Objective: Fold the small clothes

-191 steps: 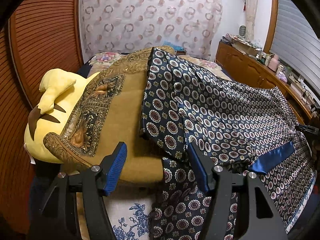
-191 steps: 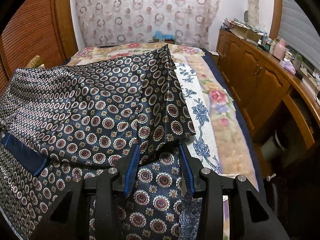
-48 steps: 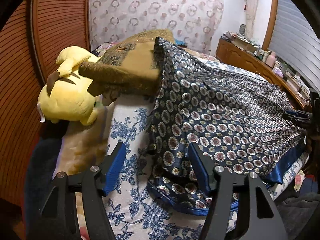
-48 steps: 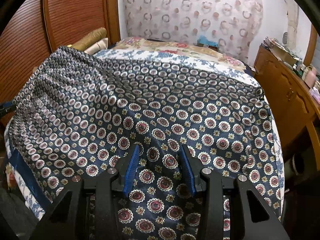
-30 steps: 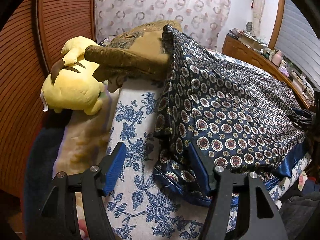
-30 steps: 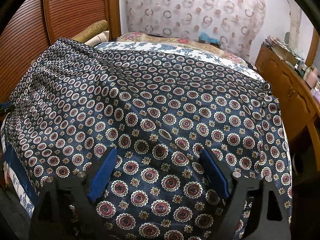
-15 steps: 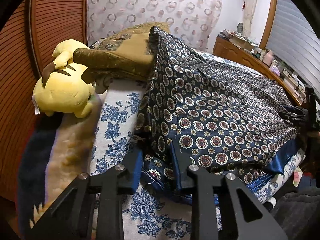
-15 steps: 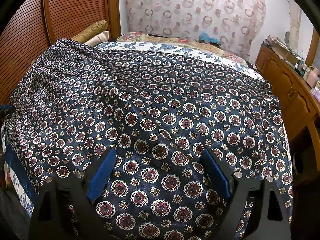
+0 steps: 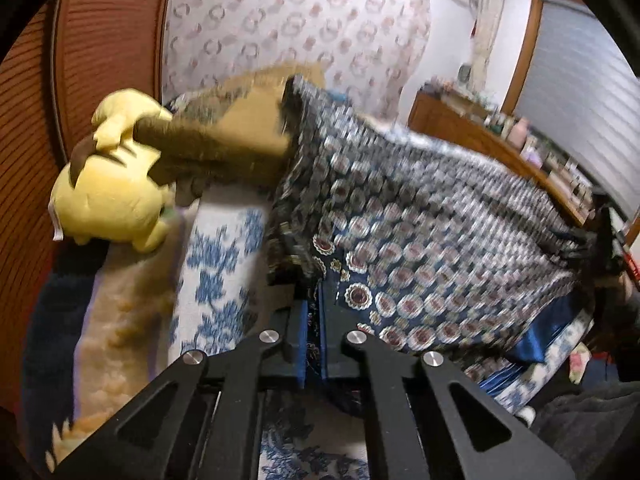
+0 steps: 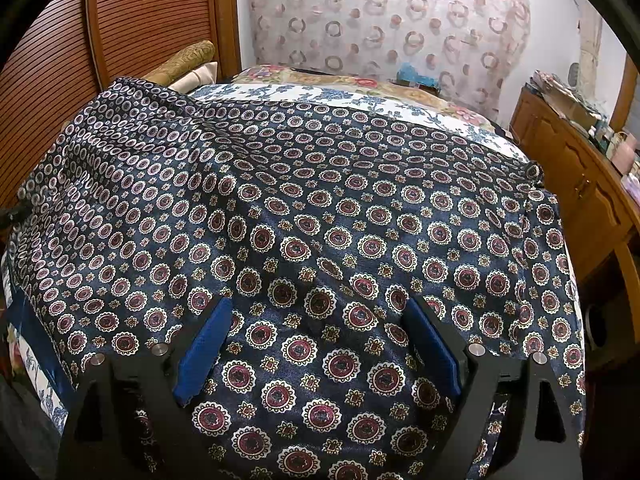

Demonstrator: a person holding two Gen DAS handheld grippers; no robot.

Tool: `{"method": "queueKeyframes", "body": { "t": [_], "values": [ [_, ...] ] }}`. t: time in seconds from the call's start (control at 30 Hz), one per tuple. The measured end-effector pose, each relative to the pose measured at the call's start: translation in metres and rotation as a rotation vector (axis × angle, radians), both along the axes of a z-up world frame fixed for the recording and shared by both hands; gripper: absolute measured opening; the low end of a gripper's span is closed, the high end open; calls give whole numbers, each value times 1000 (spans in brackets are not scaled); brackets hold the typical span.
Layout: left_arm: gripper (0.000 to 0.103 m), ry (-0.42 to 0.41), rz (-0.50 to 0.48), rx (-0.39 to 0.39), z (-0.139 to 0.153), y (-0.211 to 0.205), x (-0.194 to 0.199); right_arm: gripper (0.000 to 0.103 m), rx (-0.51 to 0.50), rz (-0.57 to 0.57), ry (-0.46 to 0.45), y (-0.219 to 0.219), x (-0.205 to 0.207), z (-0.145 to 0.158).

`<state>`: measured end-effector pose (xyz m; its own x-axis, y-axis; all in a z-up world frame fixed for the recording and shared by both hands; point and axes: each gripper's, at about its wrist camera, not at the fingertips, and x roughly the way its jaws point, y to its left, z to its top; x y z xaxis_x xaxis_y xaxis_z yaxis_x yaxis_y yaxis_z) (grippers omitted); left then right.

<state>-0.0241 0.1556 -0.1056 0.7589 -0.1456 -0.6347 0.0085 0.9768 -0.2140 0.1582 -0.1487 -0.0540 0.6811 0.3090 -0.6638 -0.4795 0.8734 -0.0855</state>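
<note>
A navy garment with red and white medallions lies spread over the bed. In the left wrist view the garment is blurred and its near left edge is lifted. My left gripper is shut on that edge of the garment. My right gripper is open, its blue pads wide apart just above the garment's near part, holding nothing.
A yellow plush toy and a tan patterned cushion lie at the bed's left. A floral bedsheet shows beside the garment. A wooden cabinet runs along the right; a slatted wooden wall stands at the left.
My left gripper has closed on the garment's near left edge and is lifting it, blurring the view. My right gripper, opened a second ago, has stayed open and still.
</note>
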Motion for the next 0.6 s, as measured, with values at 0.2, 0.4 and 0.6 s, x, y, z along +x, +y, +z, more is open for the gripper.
{"method": "queueKeyframes", "body": {
  "t": [0.2, 0.4, 0.6],
  "values": [
    [4, -86, -2, -5, 29, -9, 2, 89, 1, 1, -1, 0, -1, 0],
    [4, -146, -63, 13, 56, -32, 20, 89, 1, 2, 0, 0, -1, 0],
    [4, -179, -141, 11, 75, -62, 35, 89, 1, 2, 0, -1, -1, 0]
  ]
}}
